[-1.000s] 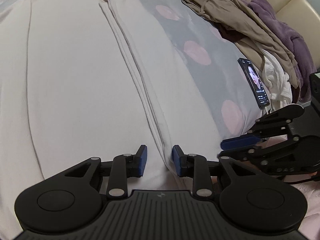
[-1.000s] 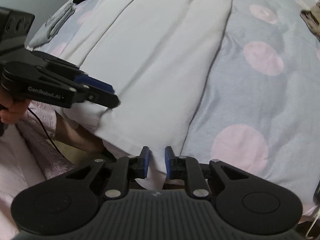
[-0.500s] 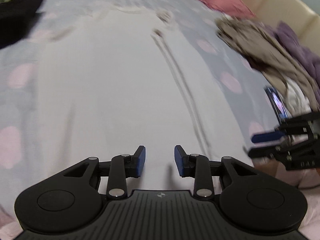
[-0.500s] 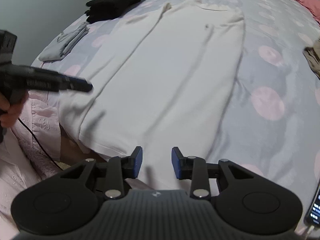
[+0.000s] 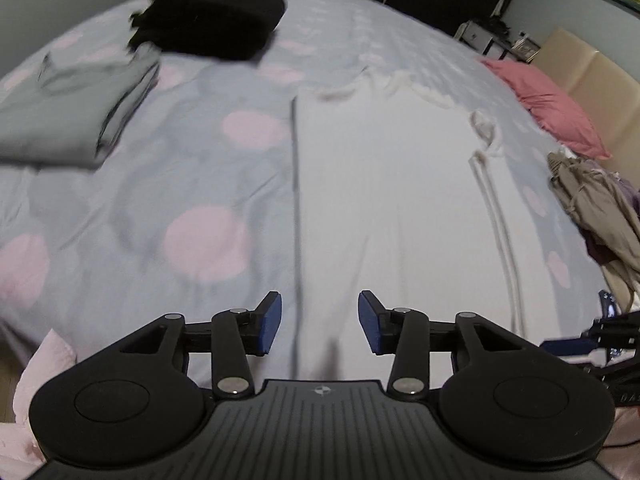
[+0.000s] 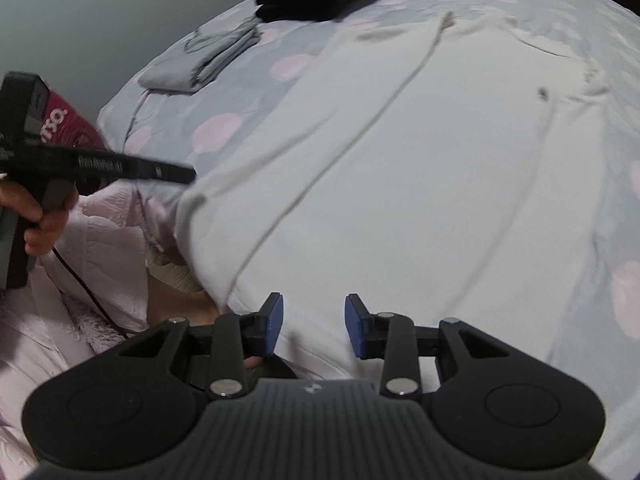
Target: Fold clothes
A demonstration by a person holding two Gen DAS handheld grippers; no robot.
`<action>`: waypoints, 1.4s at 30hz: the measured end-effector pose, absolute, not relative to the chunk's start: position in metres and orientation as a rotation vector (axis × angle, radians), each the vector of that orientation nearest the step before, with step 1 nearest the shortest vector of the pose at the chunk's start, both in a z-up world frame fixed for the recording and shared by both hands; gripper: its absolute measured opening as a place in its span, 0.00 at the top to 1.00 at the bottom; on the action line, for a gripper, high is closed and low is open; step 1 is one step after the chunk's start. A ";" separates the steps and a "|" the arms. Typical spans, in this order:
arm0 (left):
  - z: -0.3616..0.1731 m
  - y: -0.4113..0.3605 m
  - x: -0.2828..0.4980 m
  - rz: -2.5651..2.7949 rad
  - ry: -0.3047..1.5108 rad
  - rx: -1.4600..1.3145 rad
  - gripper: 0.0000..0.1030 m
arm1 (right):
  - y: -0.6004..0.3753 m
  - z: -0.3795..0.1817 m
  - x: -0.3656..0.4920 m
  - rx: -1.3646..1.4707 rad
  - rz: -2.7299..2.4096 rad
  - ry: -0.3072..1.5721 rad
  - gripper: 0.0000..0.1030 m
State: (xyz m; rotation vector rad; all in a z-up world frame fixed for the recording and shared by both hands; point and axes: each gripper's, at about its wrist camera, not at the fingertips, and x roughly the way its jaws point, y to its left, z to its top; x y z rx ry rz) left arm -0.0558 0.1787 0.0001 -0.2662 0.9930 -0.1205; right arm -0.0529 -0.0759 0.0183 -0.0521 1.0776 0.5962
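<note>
A long white garment (image 5: 392, 200) lies flat on the polka-dot bed cover (image 5: 192, 184), its neck end far and its hem near. My left gripper (image 5: 320, 324) hovers above the hem near the garment's left edge. Its jaws are opening and its blue pads (image 5: 270, 322) press on nothing. In the right wrist view the white garment (image 6: 420, 160) fills the middle. My right gripper (image 6: 314, 328) hangs over its near hem, jaws opening, nothing pinched between them. The left gripper (image 6: 176, 174) shows at the left, held by a hand (image 6: 44, 216).
Folded black clothes (image 5: 212, 16) and a folded grey garment (image 5: 68, 116) sit at the bed's far left. A pink pillow (image 5: 548, 104) and a heap of beige and purple clothes (image 5: 592, 208) lie to the right. The bed's edge and pink sleeves (image 6: 100, 264) are close below.
Both grippers' jaws have widened and both have drawn back and up from the garment. The left view has swung leftward, from the garment's right fold to its left edge.
</note>
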 end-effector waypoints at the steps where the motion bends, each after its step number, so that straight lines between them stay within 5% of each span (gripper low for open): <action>1: -0.004 0.180 -0.058 -0.130 1.011 -0.268 0.61 | -0.071 0.019 -0.050 -0.057 0.606 1.080 0.63; 10: -0.036 0.171 -0.077 -0.197 1.155 -0.204 0.61 | -0.047 0.011 -0.038 -0.081 0.664 1.106 0.63; 18: -0.042 0.167 -0.083 -0.230 1.169 -0.194 0.84 | -0.050 0.009 -0.038 -0.071 0.661 1.119 0.63; 32: 0.025 0.109 -0.075 -0.371 1.032 0.010 0.86 | -0.064 0.037 -0.032 0.131 0.570 1.028 0.62; 42: 0.010 0.043 -0.062 -0.474 1.036 0.093 0.86 | -0.054 0.035 -0.017 0.182 0.579 1.046 0.62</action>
